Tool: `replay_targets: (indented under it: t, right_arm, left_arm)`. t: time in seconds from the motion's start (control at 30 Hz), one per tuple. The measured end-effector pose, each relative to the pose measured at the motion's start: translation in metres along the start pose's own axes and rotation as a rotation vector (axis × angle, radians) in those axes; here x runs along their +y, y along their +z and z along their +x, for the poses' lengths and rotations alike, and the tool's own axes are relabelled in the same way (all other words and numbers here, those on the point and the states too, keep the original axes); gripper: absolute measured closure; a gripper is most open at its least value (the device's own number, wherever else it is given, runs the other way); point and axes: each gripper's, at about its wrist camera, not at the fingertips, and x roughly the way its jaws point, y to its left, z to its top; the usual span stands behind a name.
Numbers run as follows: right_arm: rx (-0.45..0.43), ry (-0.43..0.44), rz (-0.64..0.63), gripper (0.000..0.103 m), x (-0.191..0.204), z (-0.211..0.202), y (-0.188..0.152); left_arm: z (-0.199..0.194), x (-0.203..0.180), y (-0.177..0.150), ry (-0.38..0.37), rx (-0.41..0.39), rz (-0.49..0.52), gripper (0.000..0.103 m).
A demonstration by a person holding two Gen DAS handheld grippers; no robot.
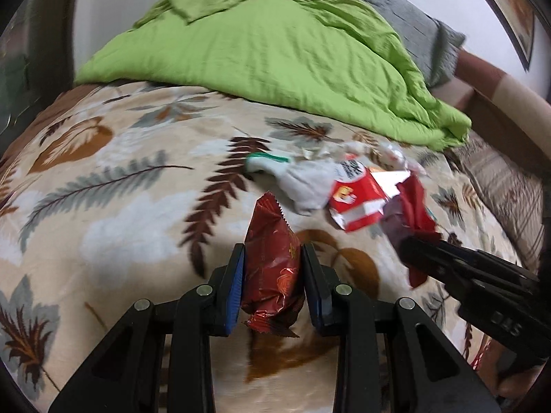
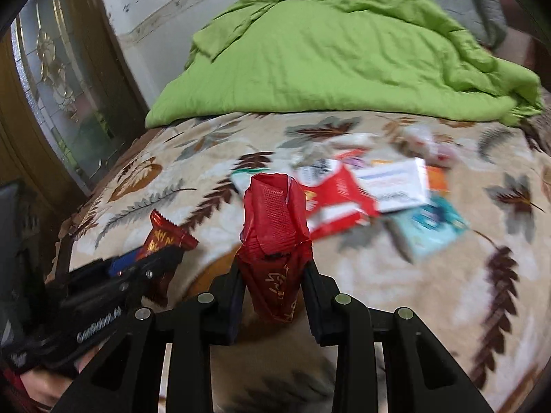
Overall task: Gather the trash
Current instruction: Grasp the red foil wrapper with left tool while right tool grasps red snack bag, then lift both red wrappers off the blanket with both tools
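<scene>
My left gripper (image 1: 273, 258) is shut on a dark red foil snack wrapper (image 1: 272, 261), held above the bed; it also shows in the right wrist view (image 2: 165, 241). My right gripper (image 2: 273, 272) is shut on an open red wrapper (image 2: 275, 227), which also shows at the right of the left wrist view (image 1: 413, 213). More trash lies on the bed beyond: a red and white carton (image 2: 339, 203), a white box (image 2: 396, 186), a teal packet (image 2: 434, 227), a white crumpled bag (image 1: 303, 182).
A leaf-patterned blanket (image 1: 120, 206) covers the bed. A green quilt (image 1: 275, 51) is bunched at the far end, with a grey pillow (image 1: 413, 24) behind it. A wooden glass-panelled door (image 2: 62, 86) stands to the left of the bed.
</scene>
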Motion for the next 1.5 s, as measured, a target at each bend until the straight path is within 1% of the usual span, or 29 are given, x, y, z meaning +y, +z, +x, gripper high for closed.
replay_targets:
  t: [0.1,0.17,0.3,0.5,0.97,1.5]
  right_arm:
    - [-0.013,-0.023,0.028,0.07,-0.016,-0.011,-0.009]
    - [-0.013,-0.012,0.075,0.07,-0.028,-0.013,-0.01]
    - [-0.01,-0.003,0.112,0.07,-0.037,-0.01,-0.009]
    - [-0.01,0.002,0.13,0.07,-0.039,-0.007,-0.009]
    - [-0.011,0.008,0.135,0.07,-0.041,-0.006,-0.009]
    - [-0.02,0.009,0.141,0.07,-0.042,-0.007,-0.007]
  left_arm:
    - [0.004,-0.014,-0.003,-0.006,0.007,0.03,0.072]
    - [0.006,-0.022,-0.003,-0.003,0.008,0.05,0.072]
    - [0.008,-0.033,-0.005,-0.004,0.005,0.079,0.072]
    - [0.012,-0.041,-0.006,0.01,0.003,0.11,0.072]
    - [0.012,-0.044,-0.007,0.016,0.001,0.117,0.072]
    - [0.01,-0.05,-0.006,0.033,-0.022,0.154,0.072]
